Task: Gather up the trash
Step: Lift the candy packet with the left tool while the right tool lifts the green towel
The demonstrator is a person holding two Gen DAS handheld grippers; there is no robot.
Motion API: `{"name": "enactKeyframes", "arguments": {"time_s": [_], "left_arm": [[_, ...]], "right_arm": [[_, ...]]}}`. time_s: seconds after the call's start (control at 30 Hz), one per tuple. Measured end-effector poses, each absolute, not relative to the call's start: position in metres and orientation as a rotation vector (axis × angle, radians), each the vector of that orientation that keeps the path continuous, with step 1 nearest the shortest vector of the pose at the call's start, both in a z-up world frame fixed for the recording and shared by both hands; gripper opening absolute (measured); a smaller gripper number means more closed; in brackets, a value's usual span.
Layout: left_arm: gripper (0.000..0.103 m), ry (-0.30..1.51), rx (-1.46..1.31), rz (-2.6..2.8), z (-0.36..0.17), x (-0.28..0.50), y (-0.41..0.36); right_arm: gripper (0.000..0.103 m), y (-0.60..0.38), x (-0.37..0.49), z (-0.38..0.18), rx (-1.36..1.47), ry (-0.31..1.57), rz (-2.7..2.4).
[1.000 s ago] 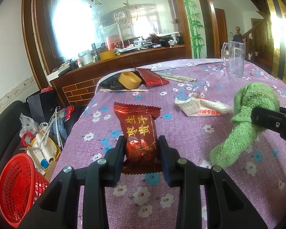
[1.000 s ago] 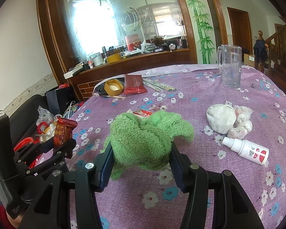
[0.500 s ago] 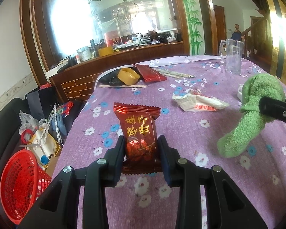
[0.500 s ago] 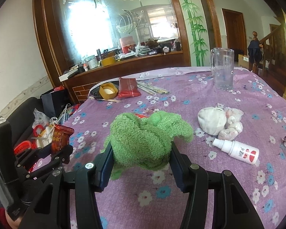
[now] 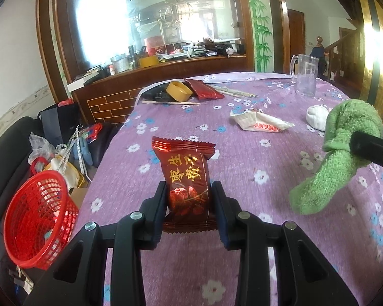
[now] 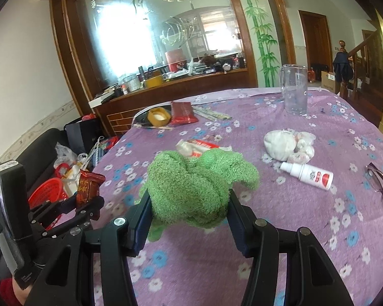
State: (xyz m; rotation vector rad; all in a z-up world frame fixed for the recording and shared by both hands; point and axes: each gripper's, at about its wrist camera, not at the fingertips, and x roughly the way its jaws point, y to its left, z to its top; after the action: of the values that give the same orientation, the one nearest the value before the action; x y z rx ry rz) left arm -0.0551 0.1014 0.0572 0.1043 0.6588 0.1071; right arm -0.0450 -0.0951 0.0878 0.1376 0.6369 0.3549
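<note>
The left claw (image 5: 189, 204) grips a dark red snack packet (image 5: 185, 176) by its lower half, both fingers pressed against its sides, the packet standing upright above the near left part of the counter (image 5: 166, 267), which wears a purple flowered cloth. Down to the left, beside the counter's edge, a red mesh basket (image 5: 35, 219) sits low among bags. The right claw (image 6: 189, 209) is clamped on a bunched green fuzzy cloth (image 6: 191, 186), held clear of the cloth-covered surface with one end hanging down. Just beyond that bundle, a crumpled white wrapper with red print (image 5: 260, 123) lies flat on the counter. To its right rest a white wad with smaller crumpled tissues (image 6: 288, 144), and nearer, a white spray bottle (image 6: 309, 176) lies on its side; glasses (image 6: 380, 183) lie at the right edge. Farther back, near the far left edge, sit a yellow tape roll (image 5: 178, 91), a red pouch (image 5: 204, 91) and chopsticks (image 5: 235, 91). A clear mug (image 6: 293, 91) stands upright at the far right.
</note>
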Motion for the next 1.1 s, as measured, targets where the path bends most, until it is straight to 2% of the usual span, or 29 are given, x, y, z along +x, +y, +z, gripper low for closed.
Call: {"name": "enactKeyframes", "arguments": {"time_s": [1.1], "left_arm": [[0.033,0.64,0.02,0.158,0.06,-0.092,0.15]], "right_arm": [[0.059,-0.04,-0.066,0.096,0.044,0.646,0.405]]}}
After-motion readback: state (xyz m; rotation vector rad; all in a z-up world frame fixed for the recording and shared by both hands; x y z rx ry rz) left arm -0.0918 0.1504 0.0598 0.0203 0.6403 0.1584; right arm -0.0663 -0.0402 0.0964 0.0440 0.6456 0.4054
